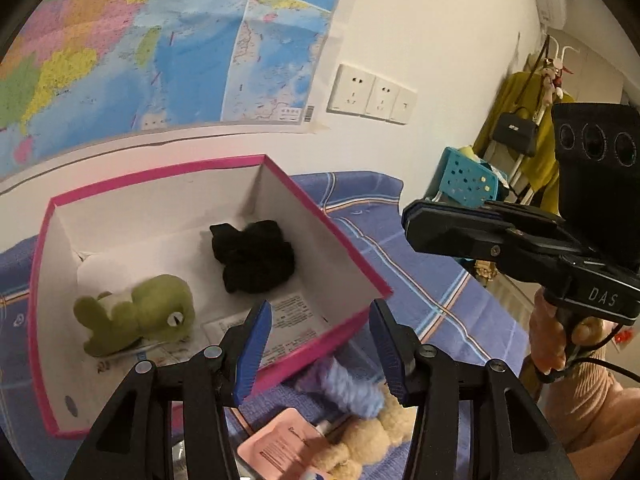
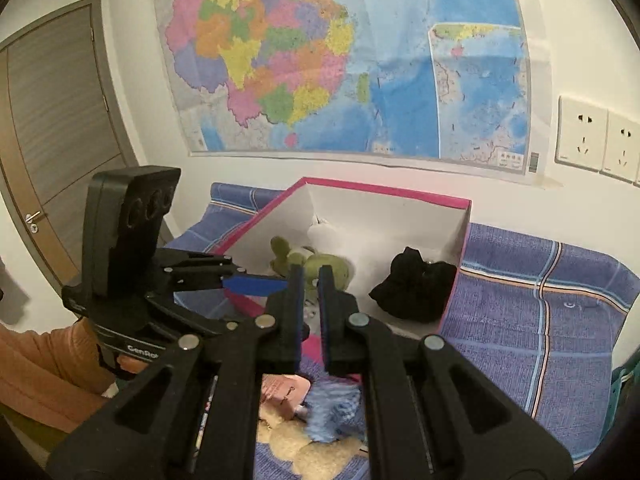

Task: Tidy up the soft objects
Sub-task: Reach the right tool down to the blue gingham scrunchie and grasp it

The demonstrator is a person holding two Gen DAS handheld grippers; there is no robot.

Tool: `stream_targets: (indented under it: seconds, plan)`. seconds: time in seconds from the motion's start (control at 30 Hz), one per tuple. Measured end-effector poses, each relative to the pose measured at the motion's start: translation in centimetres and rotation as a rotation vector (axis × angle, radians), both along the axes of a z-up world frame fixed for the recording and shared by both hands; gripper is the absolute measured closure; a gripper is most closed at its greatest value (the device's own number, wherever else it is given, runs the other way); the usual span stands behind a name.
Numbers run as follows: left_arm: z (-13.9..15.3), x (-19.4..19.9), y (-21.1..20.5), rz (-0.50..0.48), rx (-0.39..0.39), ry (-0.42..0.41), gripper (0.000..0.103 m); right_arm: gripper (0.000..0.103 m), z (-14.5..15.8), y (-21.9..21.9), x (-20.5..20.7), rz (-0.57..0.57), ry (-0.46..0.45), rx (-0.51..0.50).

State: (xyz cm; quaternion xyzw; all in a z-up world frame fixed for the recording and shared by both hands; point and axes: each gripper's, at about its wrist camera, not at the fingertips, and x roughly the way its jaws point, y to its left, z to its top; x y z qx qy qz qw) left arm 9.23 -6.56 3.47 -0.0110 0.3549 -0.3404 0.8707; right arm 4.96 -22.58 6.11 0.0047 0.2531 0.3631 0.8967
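Observation:
A pink-rimmed white box (image 1: 320,216) (image 2: 460,240) stands on the blue checked cloth. Inside lie a green plush frog (image 1: 140,312) (image 2: 324,266) and a black fabric bundle (image 1: 254,256) (image 2: 414,286). In front of the box lie a cream teddy bear (image 1: 376,436) (image 2: 292,440), a blurred blue knitted piece (image 1: 352,388) (image 2: 332,408) and a pink card (image 1: 280,444) (image 2: 286,394). My left gripper (image 1: 320,320) (image 2: 256,282) is open and empty over the box's near wall, above the blue piece. My right gripper (image 2: 309,276) (image 1: 424,220) has its jaws nearly closed with nothing between them.
A map (image 2: 340,60) and wall sockets (image 1: 372,94) are on the wall behind. A teal perforated basket (image 1: 466,178) and a coat rack with a black bag (image 1: 516,132) stand to the right. A door (image 2: 48,140) is on the left. The blue cloth (image 2: 540,312) extends right of the box.

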Motion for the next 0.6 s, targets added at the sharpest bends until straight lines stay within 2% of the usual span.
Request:
stream_targets:
  seconds: [0.07, 0.13, 0.17, 0.2, 0.33, 0.37, 0.43, 0.6]
  plan:
    - [-0.2, -0.4, 0.3, -0.012, -0.004, -0.002, 0.052, 0.094, -0.8, 0.1, -0.2, 0.015, 0.022, -0.013]
    - [-0.6, -1.1, 0.5, -0.025, 0.005, -0.016, 0.052, 0.083, -2.5, 0.0, -0.9, 0.032, 0.058, -0.044]
    - [-0.7, -1.6, 0.7, -0.026, 0.019, -0.024, 0.052, 0.061, -3.3, 0.0, -1.0, 0.029, 0.083, -0.063]
    - [-0.9, -1.9, 0.8, -0.023, 0.034, -0.026, 0.052, 0.048, -4.3, 0.1, -1.2, 0.021, 0.101, -0.089]
    - [-2.0, -3.0, 1.3, -0.033, 0.061, -0.011, 0.052, 0.048, -9.0, 1.2, -1.2, 0.016, 0.213, -0.172]
    - [-2.3, -3.2, 1.4, -0.033, 0.064, -0.004, 0.052, 0.048, -10.3, 1.3, -0.8, 0.018, 0.261, -0.163]
    - [-2.9, -3.3, 1.7, -0.024, 0.069, 0.013, 0.052, 0.048, -11.6, 1.3, -0.4, 0.008, 0.294, -0.146]
    - [-4.6, -3.0, 2.3, 0.002, 0.066, 0.079, 0.052, 0.048, -12.3, 3.0, -0.7, 0.033, 0.288, -0.178]
